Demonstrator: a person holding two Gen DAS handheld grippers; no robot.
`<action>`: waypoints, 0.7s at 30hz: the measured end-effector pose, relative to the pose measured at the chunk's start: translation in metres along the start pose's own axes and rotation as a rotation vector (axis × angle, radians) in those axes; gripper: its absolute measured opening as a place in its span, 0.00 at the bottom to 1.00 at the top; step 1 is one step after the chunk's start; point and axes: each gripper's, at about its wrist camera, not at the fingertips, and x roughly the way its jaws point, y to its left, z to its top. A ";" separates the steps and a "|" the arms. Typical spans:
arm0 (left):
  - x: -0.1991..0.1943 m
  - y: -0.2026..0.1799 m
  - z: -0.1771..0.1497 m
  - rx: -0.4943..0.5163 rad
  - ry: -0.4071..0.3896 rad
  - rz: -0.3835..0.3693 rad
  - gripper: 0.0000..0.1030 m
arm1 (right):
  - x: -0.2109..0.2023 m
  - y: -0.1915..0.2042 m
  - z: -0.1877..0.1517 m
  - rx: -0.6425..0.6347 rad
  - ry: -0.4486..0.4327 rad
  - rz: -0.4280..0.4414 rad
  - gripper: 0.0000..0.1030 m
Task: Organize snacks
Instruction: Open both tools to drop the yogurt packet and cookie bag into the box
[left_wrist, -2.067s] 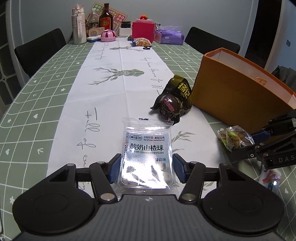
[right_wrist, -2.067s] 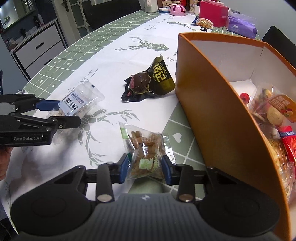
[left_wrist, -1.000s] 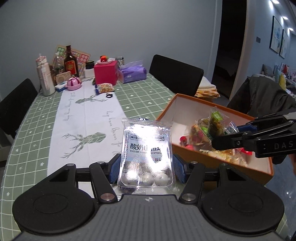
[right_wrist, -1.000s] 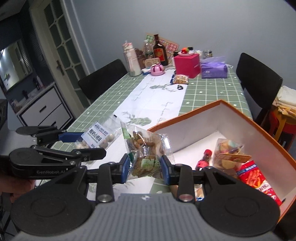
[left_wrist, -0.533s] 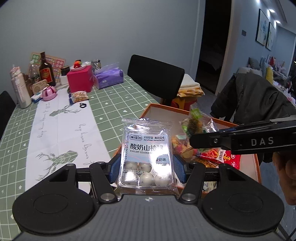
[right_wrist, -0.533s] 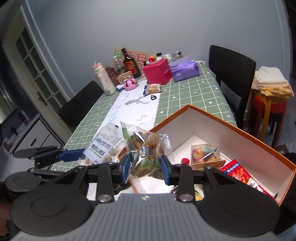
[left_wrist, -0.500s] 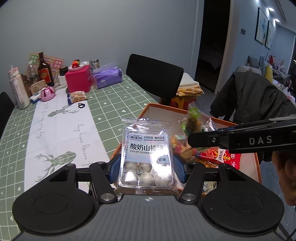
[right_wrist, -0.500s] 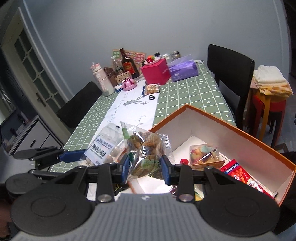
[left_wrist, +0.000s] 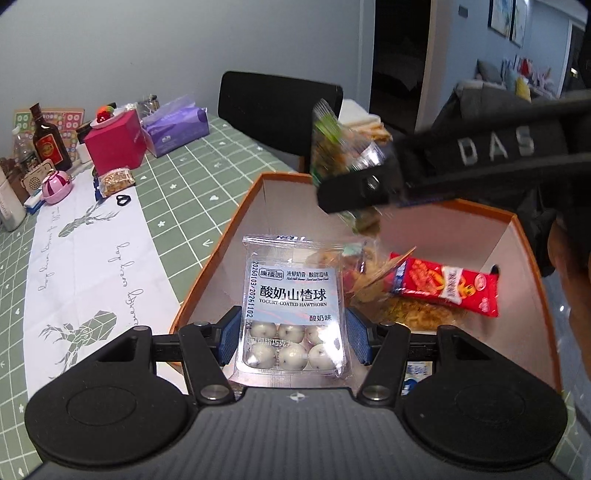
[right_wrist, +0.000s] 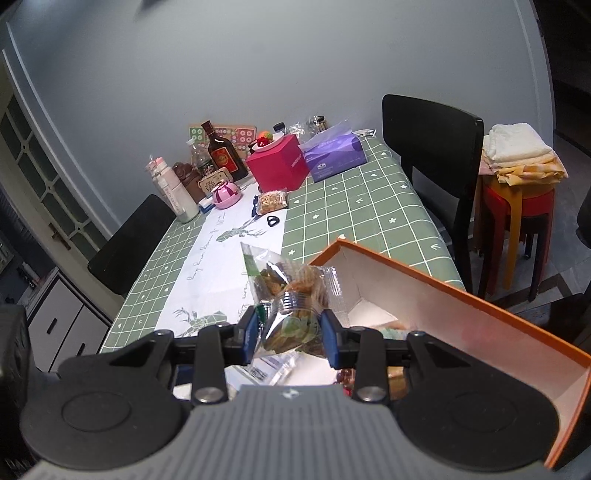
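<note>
Both tongs over the box, each w/ a packet

Left tongs (left_wrist: 291, 338) grip a clear plastic packet of white yogurt-coated hawthorn balls (left_wrist: 293, 308), held above the open orange cardboard box w/ white inside (left_wrist: 218, 254). Right tongs (right_wrist: 290, 332) are clamped on a clear crinkly bag of brown & green snack mix (right_wrist: 293, 299), over the box's near-left corner. Inside the box lies a red snack packet (left_wrist: 443, 286) among other wrappers. Box sits on the green checked tabletop (right_wrist: 369, 210), beside its white deer-print runner (left_wrist: 88, 258)
</note>
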 end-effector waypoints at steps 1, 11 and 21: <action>0.004 0.000 0.000 0.003 0.010 0.003 0.65 | 0.005 0.000 0.001 0.002 0.001 0.002 0.33; 0.035 0.015 -0.001 -0.080 0.079 -0.045 0.65 | 0.065 -0.010 -0.005 0.004 0.098 -0.031 0.33; 0.051 0.012 -0.001 -0.066 0.109 -0.040 0.71 | 0.094 -0.014 -0.007 0.009 0.131 -0.059 0.34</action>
